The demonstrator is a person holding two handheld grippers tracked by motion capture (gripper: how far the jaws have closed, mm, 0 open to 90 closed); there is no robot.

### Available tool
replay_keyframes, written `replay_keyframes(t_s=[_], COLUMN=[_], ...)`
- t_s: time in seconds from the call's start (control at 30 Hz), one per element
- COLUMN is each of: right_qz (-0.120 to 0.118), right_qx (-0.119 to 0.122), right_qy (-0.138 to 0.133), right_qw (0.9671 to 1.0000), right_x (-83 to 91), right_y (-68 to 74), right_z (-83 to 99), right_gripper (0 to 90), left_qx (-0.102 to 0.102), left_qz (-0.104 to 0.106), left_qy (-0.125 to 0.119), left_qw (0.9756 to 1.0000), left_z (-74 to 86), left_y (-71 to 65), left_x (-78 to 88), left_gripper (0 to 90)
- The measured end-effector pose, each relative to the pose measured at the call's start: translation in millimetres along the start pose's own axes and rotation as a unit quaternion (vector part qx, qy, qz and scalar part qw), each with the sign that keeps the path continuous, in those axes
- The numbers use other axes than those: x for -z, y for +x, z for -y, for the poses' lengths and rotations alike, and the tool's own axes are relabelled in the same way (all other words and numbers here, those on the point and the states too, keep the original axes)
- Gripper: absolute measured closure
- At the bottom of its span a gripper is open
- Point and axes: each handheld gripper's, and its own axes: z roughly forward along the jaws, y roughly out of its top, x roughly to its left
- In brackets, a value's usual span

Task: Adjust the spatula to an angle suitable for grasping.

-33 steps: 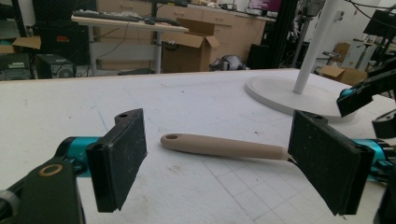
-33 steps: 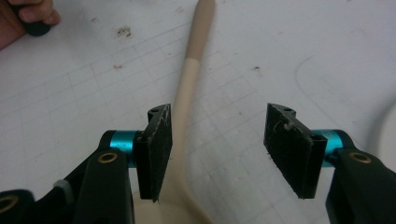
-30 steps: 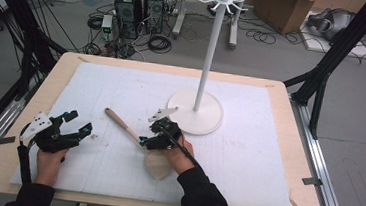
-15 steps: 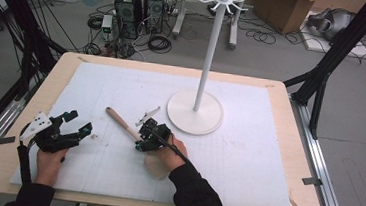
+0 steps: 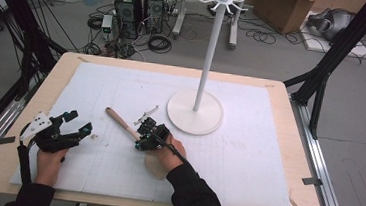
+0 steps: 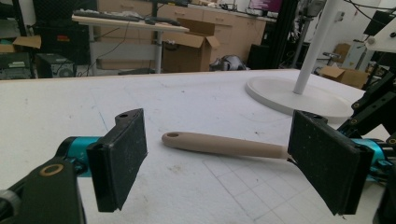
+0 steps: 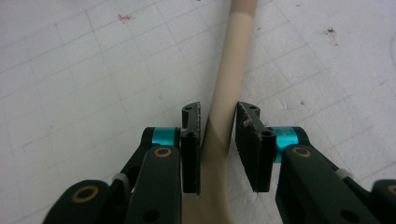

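Your right gripper (image 5: 143, 132) had its jaws clamped on the spatula (image 5: 121, 122), pads pressing the beige handle (image 7: 224, 112) from both sides. The jaws had just been closing, with the handle between them. In the right gripper view the handle ran straight up between the two pads and on past them across the white mat (image 7: 93, 93); below the pads it widened toward the blade.

In the high view the spatula lay flat on the mat, left of the white stand (image 5: 195, 111) and clear of its base. The handle end pointed up and left, away from your right hand (image 5: 164, 154); the blade end sat under that hand, mostly hidden.

Your left gripper (image 5: 71, 128) sat well apart from the spatula, near the mat's left edge, jaws wide apart with nothing between the pads. In the left gripper view the handle (image 6: 224, 144) lay crosswise beyond the two pads, hole end toward the left pad, not touching either.
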Motion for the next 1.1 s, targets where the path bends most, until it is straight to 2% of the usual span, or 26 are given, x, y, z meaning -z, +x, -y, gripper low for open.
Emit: replay_keyframes(t_s=[0.13,0.23,0.37,0.57,0.67,0.77,0.8,0.87,1.1], right_qz=[0.008,0.01,0.024,0.019,0.013,0.009,0.005,0.004,-0.006], right_qx=[-0.005,-0.004,0.01,0.016,0.015,0.013,0.011,0.009,0.024], right_qy=[0.007,0.008,0.012,0.018,0.017,0.007,0.003,0.001,-0.004], right_qw=[0.9999,0.9999,0.9996,0.9995,0.9997,0.9998,0.9999,1.0,0.9997], right_x=[2.0,2.4,2.9,6.8,12.7,23.1,31.3,35.3,59.2], right_y=[-1.5,-1.1,2.3,-0.6,-3.3,-8.1,-13.0,-15.6,-27.7], right_z=[0.5,0.4,0.1,2.6,5.6,10.4,15.1,17.9,41.8], right_gripper=[77.3,77.4,77.8,77.9,78.0,78.0,77.9,77.9,77.9], left_qx=[0.001,0.001,0.001,0.002,0.002,0.002,0.002,0.002,0.001], left_qz=[0.0,0.0,0.001,0.002,0.003,0.003,0.003,0.003,0.003], left_qy=[0.0,0.0,-0.001,-0.001,-0.002,-0.002,-0.002,-0.002,-0.001], left_qw=[1.0,1.0,1.0,1.0,1.0,1.0,1.0,1.0,1.0], left_z=[0.1,0.0,0.1,0.1,0.1,0.1,0.1,0.2,0.1], left_y=[0.0,0.0,0.0,0.3,0.5,0.4,0.3,0.3,0.2], left_x=[0.0,0.0,0.0,0.3,0.4,0.5,0.4,0.5,0.6], left_gripper=[19.9,19.9,19.9,19.9,19.9,19.9,19.9,19.9,19.9])
